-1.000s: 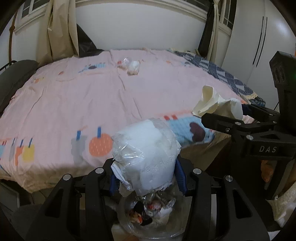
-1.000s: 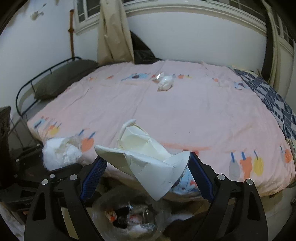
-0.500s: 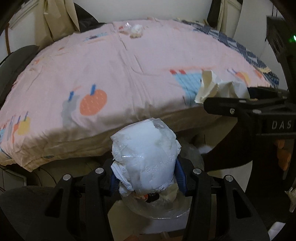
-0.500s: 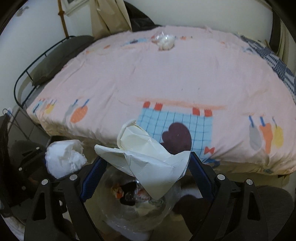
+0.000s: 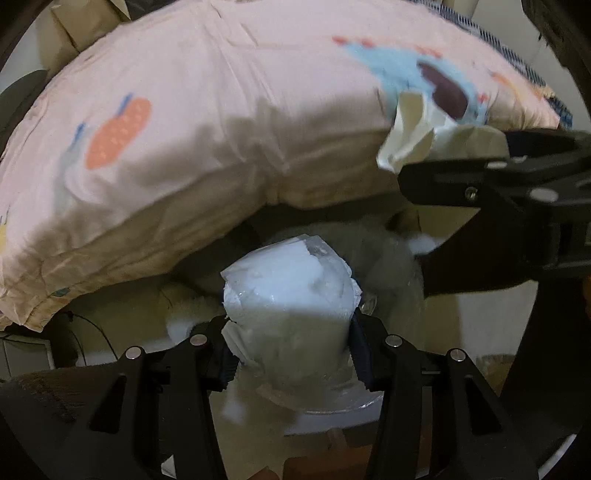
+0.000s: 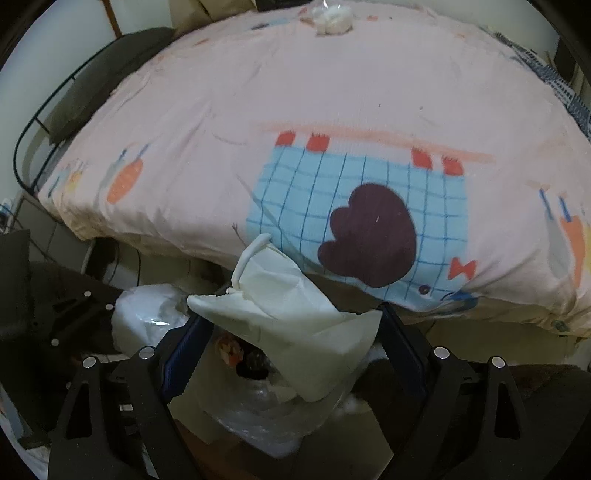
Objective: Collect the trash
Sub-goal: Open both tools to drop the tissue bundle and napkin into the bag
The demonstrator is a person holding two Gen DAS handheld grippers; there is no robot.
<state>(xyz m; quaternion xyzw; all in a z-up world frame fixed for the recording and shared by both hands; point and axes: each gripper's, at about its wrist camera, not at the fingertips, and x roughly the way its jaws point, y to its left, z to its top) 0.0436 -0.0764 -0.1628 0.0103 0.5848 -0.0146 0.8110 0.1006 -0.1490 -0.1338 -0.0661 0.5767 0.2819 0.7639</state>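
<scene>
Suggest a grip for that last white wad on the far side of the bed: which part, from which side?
The wad is a small, rounded crumple lying loose on the pink bedspread, with clear film at its upper left. Probably best taken from above, jaws straddling its white middle rather than the thin film. The right gripper is full with crumpled paper, so that must be dropped first.

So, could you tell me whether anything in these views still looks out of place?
Yes: a small white wad with clear plastic lies alone at the far side of the pink bedspread, loose litter on an otherwise tidy bed.
</scene>
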